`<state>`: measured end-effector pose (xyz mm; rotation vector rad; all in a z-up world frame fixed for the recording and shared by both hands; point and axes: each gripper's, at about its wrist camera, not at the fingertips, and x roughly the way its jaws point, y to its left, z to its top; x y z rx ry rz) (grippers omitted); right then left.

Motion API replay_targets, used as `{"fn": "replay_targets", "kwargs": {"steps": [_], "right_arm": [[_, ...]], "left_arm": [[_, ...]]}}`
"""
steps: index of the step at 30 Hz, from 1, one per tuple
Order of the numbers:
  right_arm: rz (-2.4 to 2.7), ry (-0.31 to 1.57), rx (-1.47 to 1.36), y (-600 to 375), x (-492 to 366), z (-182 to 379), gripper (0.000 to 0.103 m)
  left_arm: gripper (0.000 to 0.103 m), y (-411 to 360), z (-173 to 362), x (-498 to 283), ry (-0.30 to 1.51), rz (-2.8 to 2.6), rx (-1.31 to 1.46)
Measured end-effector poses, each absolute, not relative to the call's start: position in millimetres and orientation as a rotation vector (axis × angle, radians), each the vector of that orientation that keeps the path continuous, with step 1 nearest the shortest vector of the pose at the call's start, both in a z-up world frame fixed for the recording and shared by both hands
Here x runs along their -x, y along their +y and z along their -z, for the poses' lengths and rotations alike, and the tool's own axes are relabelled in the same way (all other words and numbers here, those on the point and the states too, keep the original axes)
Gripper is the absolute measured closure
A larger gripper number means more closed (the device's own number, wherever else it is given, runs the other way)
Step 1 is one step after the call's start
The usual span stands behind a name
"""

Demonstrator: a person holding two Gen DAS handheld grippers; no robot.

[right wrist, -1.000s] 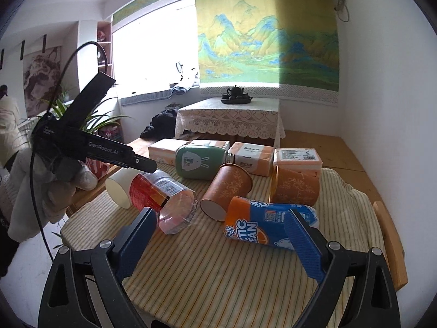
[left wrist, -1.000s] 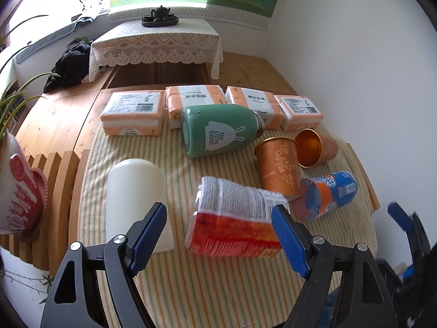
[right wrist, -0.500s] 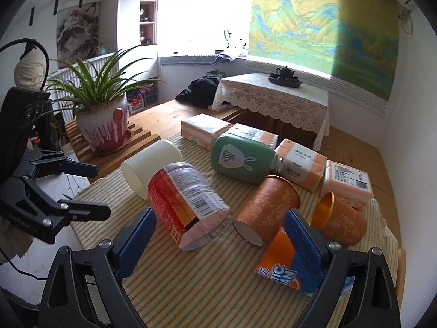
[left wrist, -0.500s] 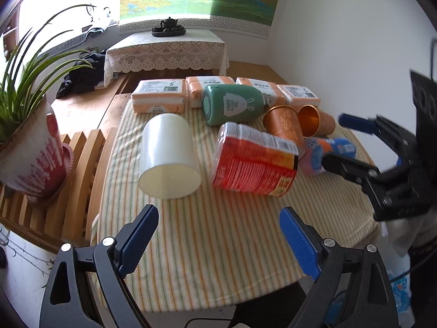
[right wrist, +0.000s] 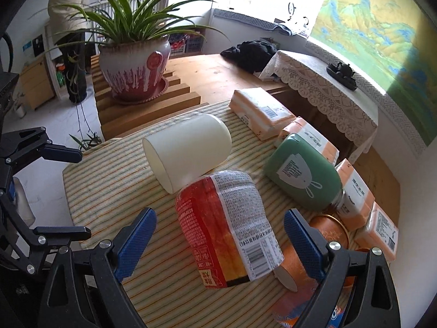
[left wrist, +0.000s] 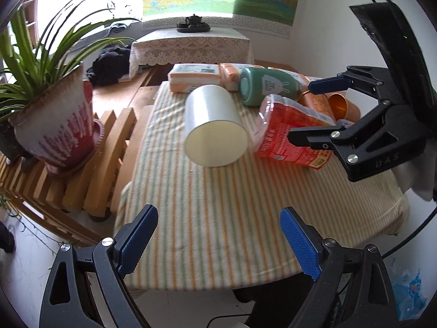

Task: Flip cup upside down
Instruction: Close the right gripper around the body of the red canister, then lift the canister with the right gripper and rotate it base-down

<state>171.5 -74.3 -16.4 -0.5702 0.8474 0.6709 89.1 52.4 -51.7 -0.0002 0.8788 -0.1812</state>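
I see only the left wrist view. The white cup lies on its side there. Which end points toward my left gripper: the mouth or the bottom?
Observer: The mouth. In the right wrist view, the white cup has a rounded, closed far end, away from the left gripper.
Operator: What is in front of the right gripper?
Observer: The red noodle cup lies on its side, framed by the open fingers of the right gripper.
Operator: Is anybody near the table?
Observer: A person stands behind the potted plant, back turned.
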Motion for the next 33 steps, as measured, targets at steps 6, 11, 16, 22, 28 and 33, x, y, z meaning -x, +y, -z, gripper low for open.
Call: {"fn": "replay_targets", "kwargs": {"steps": [6,11,16,22,28,33], "right_arm": [[-0.688,0.895,0.651,-52.7,-185.7,27.1,0.011],[-0.692,0.923,0.706,-40.0,-191.4,32.4,0.011],[-0.696,0.944,0.744,-34.0,-192.6,35.5,0.011],[-0.689,0.969,0.8,-33.3,-192.2,40.0,0.011],[-0.681,0.99,0.833,-33.1,-194.6,42.5,0.011],[-0.674,1.017,0.845,-34.9,-199.7,46.0,0.011]], "left_arm": [[0.01,70.3,51.9,-87.3,0.867,0.155,0.01],[0.01,82.5,55.0,-86.7,0.873,0.15,0.031],[0.01,90.1,63.6,-84.9,0.892,0.153,0.062],[0.01,97.2,68.9,-82.4,0.897,0.148,0.08],[0.01,101.2,70.9,-82.8,0.896,0.146,0.091],[0.01,104.4,71.7,-83.8,0.896,0.139,0.101]]}}
